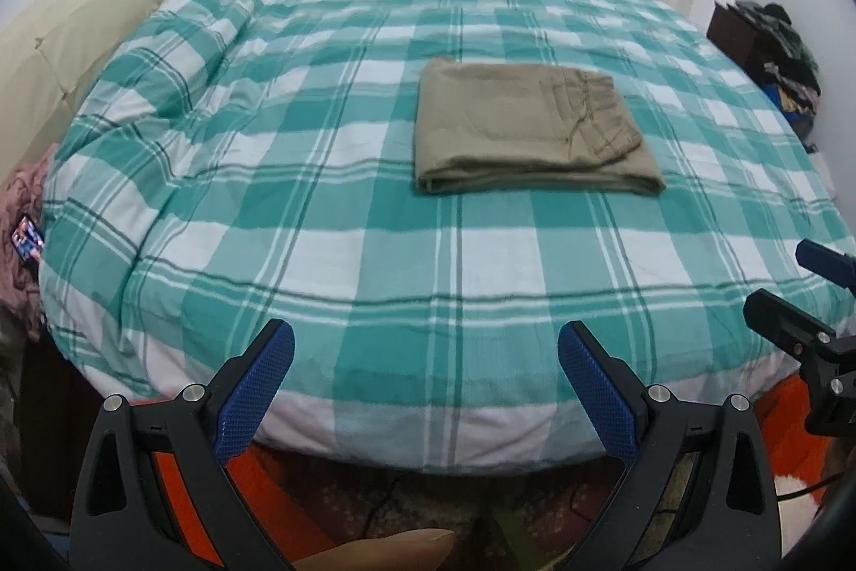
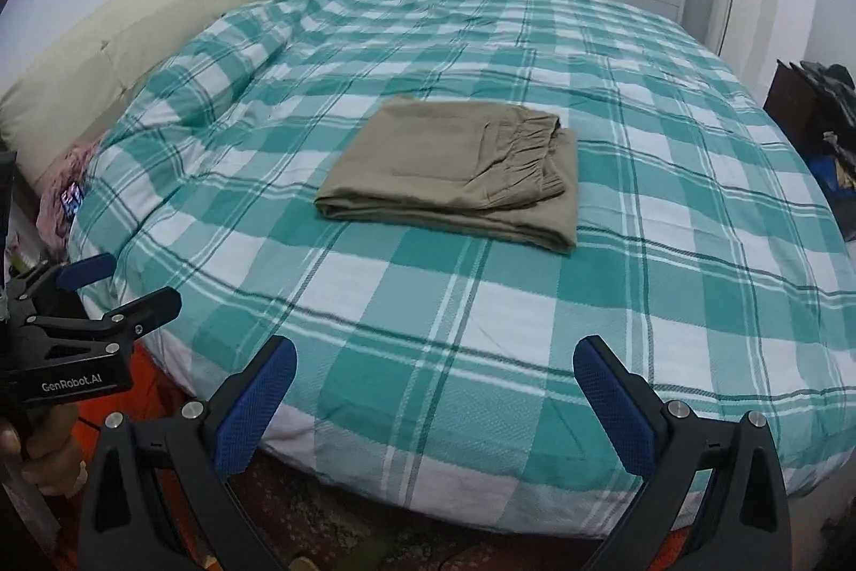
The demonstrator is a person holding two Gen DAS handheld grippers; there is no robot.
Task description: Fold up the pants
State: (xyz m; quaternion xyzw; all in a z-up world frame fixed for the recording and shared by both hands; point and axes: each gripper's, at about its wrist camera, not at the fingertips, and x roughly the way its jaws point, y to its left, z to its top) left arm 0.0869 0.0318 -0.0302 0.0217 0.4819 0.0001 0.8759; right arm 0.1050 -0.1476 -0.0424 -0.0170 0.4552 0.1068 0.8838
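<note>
Your left gripper (image 1: 425, 357) hangs over the near edge of the bed, jaws spread wide and holding nothing; your right gripper (image 2: 434, 373) stands the same, released and empty. Khaki pants (image 1: 527, 129) lie folded into a flat rectangle at mid-bed on the teal plaid duvet (image 1: 321, 223), well apart from both grippers.

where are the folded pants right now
The folded khaki pants lie flat near the middle of the green plaid bed, ahead of both open grippers and touched by neither.
</note>
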